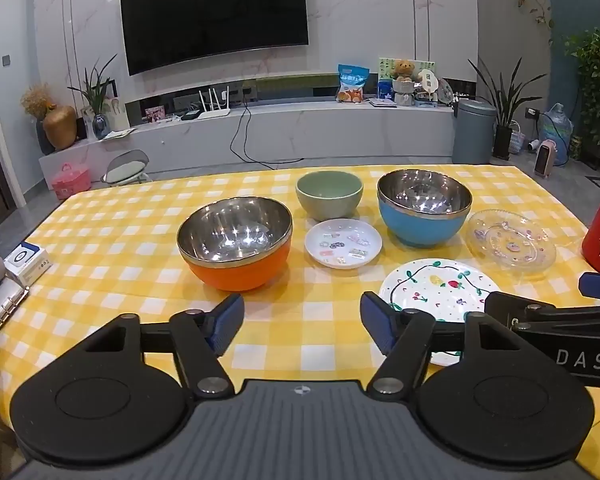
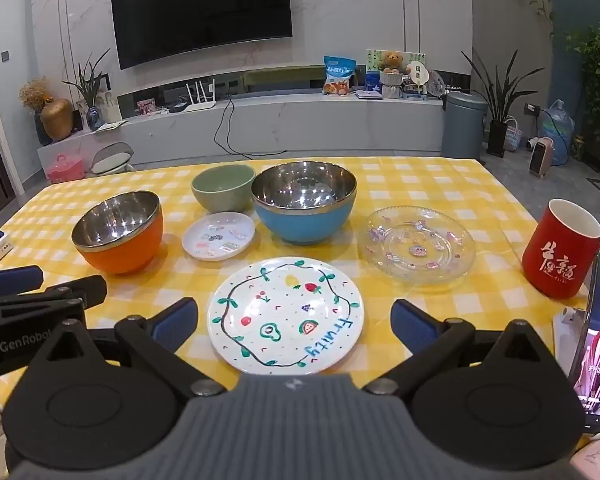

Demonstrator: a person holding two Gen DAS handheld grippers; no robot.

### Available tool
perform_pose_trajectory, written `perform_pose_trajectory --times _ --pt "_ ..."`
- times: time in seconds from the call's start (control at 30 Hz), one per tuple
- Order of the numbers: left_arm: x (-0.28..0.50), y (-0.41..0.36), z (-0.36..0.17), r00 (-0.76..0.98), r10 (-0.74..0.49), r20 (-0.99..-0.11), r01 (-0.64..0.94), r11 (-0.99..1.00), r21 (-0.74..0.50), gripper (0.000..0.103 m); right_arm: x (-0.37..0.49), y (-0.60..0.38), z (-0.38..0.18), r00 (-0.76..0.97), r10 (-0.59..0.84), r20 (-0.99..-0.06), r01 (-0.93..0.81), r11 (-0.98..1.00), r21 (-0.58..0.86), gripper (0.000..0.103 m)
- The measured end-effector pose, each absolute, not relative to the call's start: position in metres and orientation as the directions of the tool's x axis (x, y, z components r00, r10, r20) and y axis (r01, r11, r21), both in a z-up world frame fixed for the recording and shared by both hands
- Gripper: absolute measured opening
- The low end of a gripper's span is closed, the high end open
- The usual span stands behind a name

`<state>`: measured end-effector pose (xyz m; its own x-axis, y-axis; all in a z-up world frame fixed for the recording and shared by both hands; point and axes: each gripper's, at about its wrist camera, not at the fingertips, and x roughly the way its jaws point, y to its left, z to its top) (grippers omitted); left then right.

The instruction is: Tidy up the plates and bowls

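Observation:
On the yellow checked tablecloth (image 1: 120, 240) stand an orange steel-lined bowl (image 1: 236, 240), a green bowl (image 1: 329, 195) and a blue steel-lined bowl (image 1: 424, 208). A small white saucer (image 1: 343, 243), a clear glass plate (image 1: 511, 245) and a white fruit-painted plate (image 1: 436, 286) lie among them. My left gripper (image 1: 302, 326) hovers open over bare cloth, in front of the orange bowl and the saucer. My right gripper (image 2: 294, 322) stands open above the near side of the painted plate (image 2: 286, 314), its fingers wide on either side, touching nothing. The bowls (image 2: 118, 234) (image 2: 304, 208) sit beyond it.
A red mug (image 2: 560, 258) and a propped phone (image 2: 596, 340) stand at the right. A small white box (image 1: 26, 262) and a ring binder (image 1: 6, 308) lie at the table's left edge. A TV wall and low shelf lie behind.

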<state>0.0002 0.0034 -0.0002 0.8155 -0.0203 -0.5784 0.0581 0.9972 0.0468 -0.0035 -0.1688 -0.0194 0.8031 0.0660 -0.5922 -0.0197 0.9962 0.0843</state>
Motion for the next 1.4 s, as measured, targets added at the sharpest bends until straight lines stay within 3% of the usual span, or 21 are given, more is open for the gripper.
perform_pose_trajectory --times 1.4 --pt "-0.0019 -0.0016 -0.0053 0.798 -0.013 -0.602 0.053 0.997 0.048 0.074 -0.0028 -0.1726 -0.0211 0.784 0.035 -0.620 0.004 0.998 0.061 0.100"
